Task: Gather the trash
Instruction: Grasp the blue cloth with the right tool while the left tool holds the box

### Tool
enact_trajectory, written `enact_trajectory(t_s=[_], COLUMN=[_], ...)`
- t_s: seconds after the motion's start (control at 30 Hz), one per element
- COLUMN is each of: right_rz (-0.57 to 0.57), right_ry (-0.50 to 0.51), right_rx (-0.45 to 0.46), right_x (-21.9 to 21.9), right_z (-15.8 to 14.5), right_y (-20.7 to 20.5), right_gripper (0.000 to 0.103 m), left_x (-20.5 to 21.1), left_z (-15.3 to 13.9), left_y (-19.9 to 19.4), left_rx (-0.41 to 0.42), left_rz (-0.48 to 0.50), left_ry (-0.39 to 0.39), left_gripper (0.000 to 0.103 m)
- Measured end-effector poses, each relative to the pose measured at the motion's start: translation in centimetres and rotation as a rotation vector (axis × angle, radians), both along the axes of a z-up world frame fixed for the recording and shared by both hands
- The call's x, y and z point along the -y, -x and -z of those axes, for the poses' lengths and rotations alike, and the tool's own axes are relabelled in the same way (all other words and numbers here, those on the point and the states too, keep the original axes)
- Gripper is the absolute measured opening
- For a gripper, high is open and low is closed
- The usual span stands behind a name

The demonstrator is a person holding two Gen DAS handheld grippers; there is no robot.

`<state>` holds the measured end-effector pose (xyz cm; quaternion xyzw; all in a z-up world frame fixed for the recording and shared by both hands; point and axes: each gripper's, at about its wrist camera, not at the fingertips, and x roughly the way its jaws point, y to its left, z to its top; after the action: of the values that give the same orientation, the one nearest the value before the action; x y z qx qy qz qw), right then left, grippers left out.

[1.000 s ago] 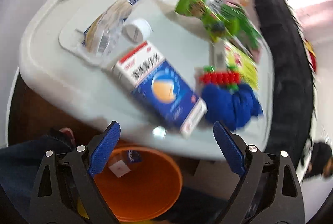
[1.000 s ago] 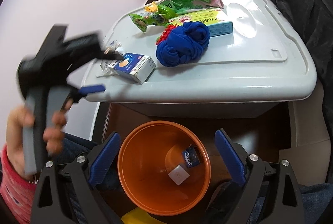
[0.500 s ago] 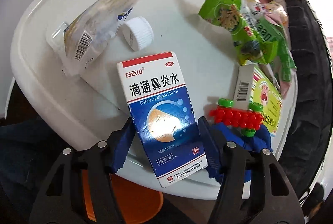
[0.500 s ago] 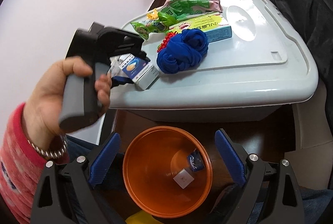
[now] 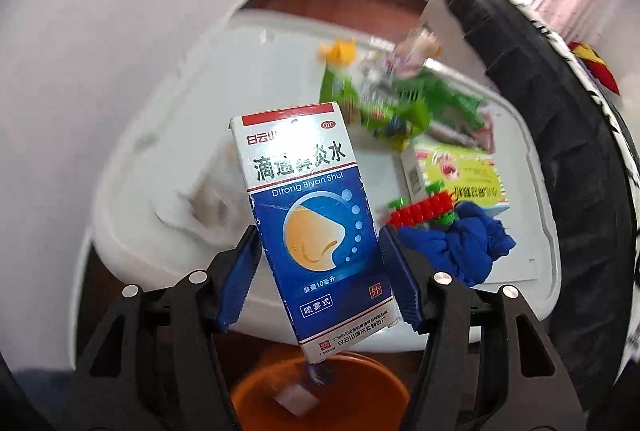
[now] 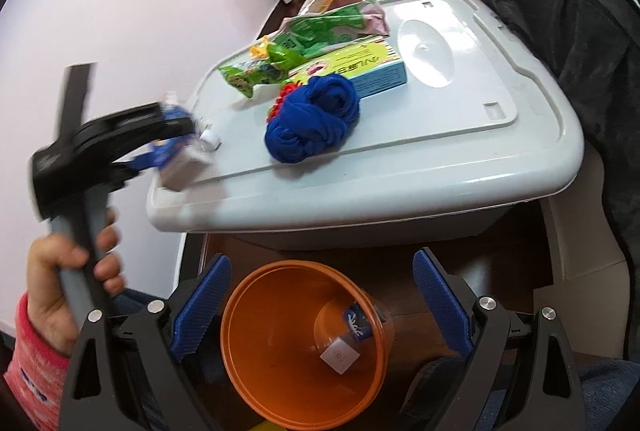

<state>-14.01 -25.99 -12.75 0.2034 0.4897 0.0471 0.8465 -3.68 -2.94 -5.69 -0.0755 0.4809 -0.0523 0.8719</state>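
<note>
My left gripper [image 5: 318,279] is shut on a blue and white medicine box [image 5: 312,215] and holds it lifted off the grey bin lid [image 5: 256,71], near the lid's front left corner. It also shows in the right wrist view [image 6: 176,159], blurred. An orange bucket [image 6: 296,347] stands on the floor below the lid, with small scraps inside. My right gripper [image 6: 320,315] is open and empty, just above the bucket. Green snack wrappers [image 6: 288,59], a yellow box [image 6: 352,67] and a white bottle cap [image 6: 210,139] lie on the lid.
A blue cloth bundle [image 6: 316,119] and a red toy brick piece [image 5: 424,211] lie mid-lid. A dark jacket [image 6: 540,3] hangs along the right side. A white wall is to the left. My legs are near the bucket.
My left gripper closed on the medicine box and lifted it off the lid, tilting it upright and drawing it back toward the bucket. My right gripper stayed open over the bucket.
</note>
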Motion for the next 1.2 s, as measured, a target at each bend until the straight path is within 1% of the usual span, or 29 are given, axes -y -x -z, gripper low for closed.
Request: enact_trajectory(t_s=[0.17, 0.23, 0.27, 0.33, 0.37, 0.47, 0.53, 0.57, 0.6, 0.63, 0.67, 0.7, 0.73, 0.77, 0.8, 0.83, 0.97, 1.13, 1.2], right_rz=[0.027, 0.019, 0.02, 0.039, 0.05, 0.103, 0.155, 0.181, 0.196, 0.216, 0.224, 0.229, 0.231, 0.225, 0.215, 0.209, 0.21, 0.176, 0.162], right_ry=[0.067, 0.059, 0.033, 0.017, 0.007, -0.023, -0.01, 0.005, 0.018, 0.028, 0.024, 0.018, 0.012, 0.015, 0.033, 0.059, 0.063, 0.143, 0.194], right_rx=[0.02, 0.027, 0.028, 0.027, 0.021, -0.042, -0.079, -0.109, -0.124, -0.139, -0.147, -0.149, -0.145, -0.139, -0.134, -0.124, -0.081, 0.01, 0.058], right_x=[-0.5, -1.0, -1.4, -2.0, -2.5, -3.1, -3.2, -3.2, -3.2, -3.1, -3.0, -2.8, -2.6, -2.5, -2.6, -2.6, -1.7, -0.9, -0.6], right_z=[-0.9, -1.2, -1.2, -1.0, -0.6, 1.3, 2.4, 3.3, 3.7, 4.4, 4.8, 5.2, 5.3, 5.2, 4.9, 4.4, 2.6, -1.3, -3.2], right_y=[-2.6, -4.0, -5.5, -7.5, -9.3, -13.4, -15.0, -16.2, -16.6, -17.1, -17.3, -17.3, -17.2, -17.1, -16.9, -16.7, -15.2, -12.7, -11.1], right_gripper=[0.091, 0.091, 0.091, 0.091, 0.091, 0.091, 0.09, 0.086, 0.077, 0.072, 0.062, 0.056, 0.055, 0.052, 0.05, 0.049, 0.049, 0.049, 0.049], left_x=[-0.6, -1.1, -1.1, -1.1, -1.1, -1.5, -2.1, -2.3, -2.4, -2.5, -2.6, -2.7, -2.6, -2.6, -2.5, -2.3, -1.9, -1.5, -1.2], left_z=[-2.3, -2.8, -2.8, -2.9, -2.8, -2.5, -2.0, -2.0, -1.7, -1.6, -1.4, -1.3, -1.2, -1.2, -1.2, -1.3, -1.4, -1.3, -1.5], left_y=[0.5, 0.8, 0.8, 0.7, 0.7, 0.6, 0.4, 0.4, 0.3, 0.3, 0.3, 0.4, 0.4, 0.5, 0.5, 0.6, 0.8, 1.1, 1.4], left_rx=[0.138, 0.177, 0.185, 0.195, 0.202, 0.206, 0.189, 0.185, 0.176, 0.172, 0.165, 0.162, 0.159, 0.159, 0.159, 0.163, 0.171, 0.168, 0.17], left_rz=[0.006, 0.009, 0.012, 0.021, 0.026, 0.029, 0.023, 0.022, 0.02, 0.019, 0.02, 0.022, 0.027, 0.031, 0.034, 0.037, 0.044, 0.071, 0.085], left_ry=[-0.054, -0.065, -0.065, -0.067, -0.077, -0.087, -0.075, -0.074, -0.076, -0.077, -0.078, -0.078, -0.079, -0.078, -0.079, -0.084, -0.095, -0.102, -0.103], left_gripper=[0.059, 0.059, 0.059, 0.059, 0.059, 0.059, 0.059, 0.059, 0.059, 0.059, 0.059, 0.06, 0.06, 0.06, 0.06, 0.06, 0.06, 0.06, 0.06])
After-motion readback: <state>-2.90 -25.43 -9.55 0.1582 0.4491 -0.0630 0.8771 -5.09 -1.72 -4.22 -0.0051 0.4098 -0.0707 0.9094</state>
